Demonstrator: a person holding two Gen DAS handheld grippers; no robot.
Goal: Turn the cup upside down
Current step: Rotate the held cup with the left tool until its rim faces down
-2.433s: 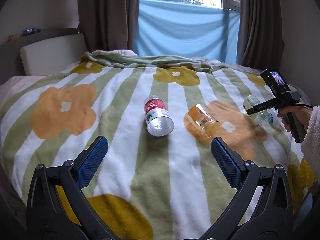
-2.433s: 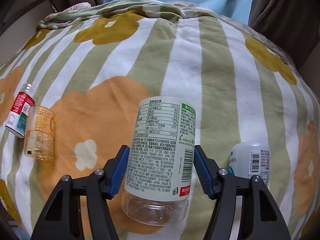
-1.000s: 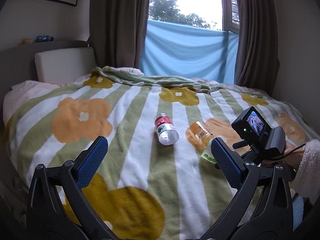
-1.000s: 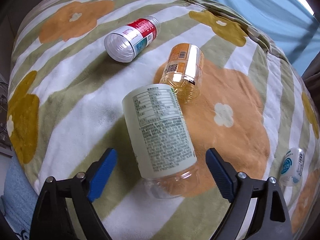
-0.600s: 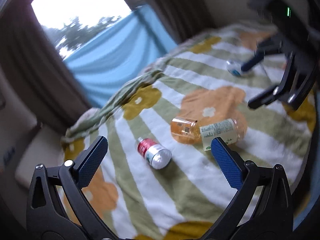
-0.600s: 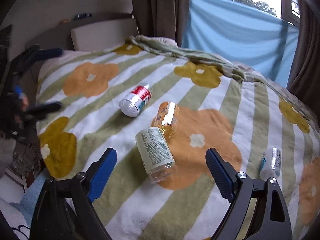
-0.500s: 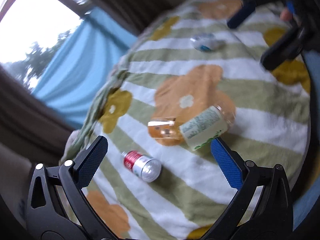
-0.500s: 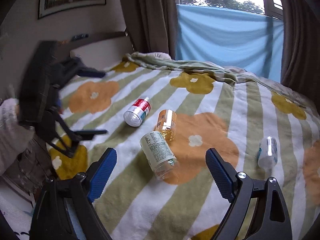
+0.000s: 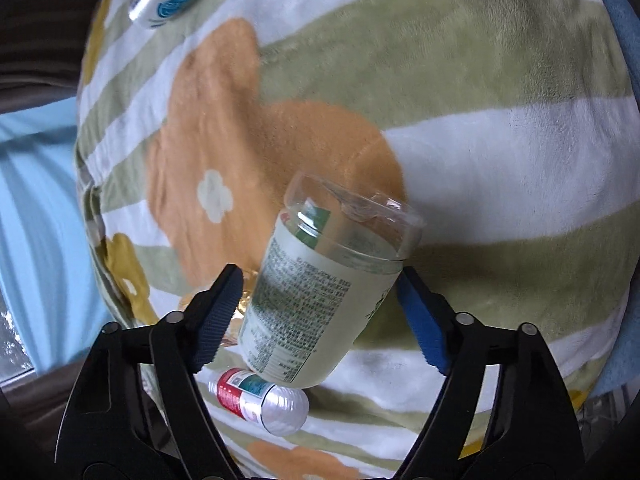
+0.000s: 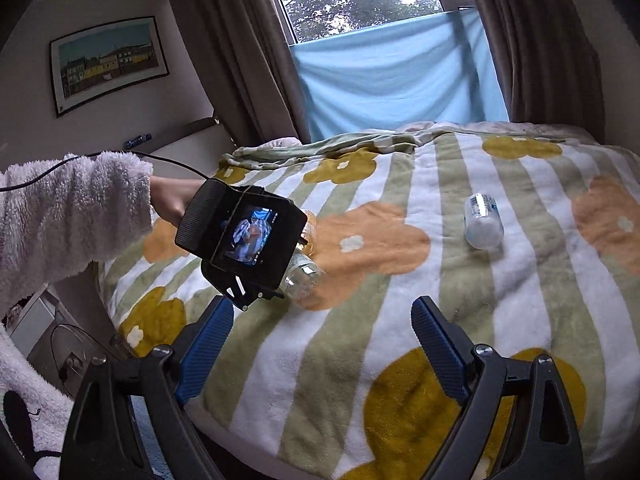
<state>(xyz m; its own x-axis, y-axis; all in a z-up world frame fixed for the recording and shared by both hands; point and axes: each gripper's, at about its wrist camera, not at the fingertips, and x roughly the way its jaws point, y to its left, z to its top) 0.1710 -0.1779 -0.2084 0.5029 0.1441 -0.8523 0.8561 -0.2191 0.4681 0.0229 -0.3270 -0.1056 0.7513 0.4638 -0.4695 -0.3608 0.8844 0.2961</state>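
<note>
A clear plastic cup with a pale green printed label (image 9: 320, 300) lies on its side on the flowered blanket (image 9: 500, 120). My left gripper (image 9: 316, 312) is open, rolled over, with its blue pads on either side of the cup; the left pad stands apart from it. In the right wrist view the cup's clear end (image 10: 302, 276) shows just past the left gripper's camera body (image 10: 240, 236). My right gripper (image 10: 320, 344) is open and empty, held back above the near part of the bed.
A red-labelled bottle (image 9: 260, 400) lies just beside the cup. An orange cup is mostly hidden behind the left pad. A white and blue bottle (image 10: 482, 220) lies further right on the blanket (image 10: 400, 360). The bed edge and a bedside stand are at lower left.
My left gripper has rolled over and dropped down to straddle the green-labelled cup. My right gripper, which let that cup go earlier, has drawn back and up.
</note>
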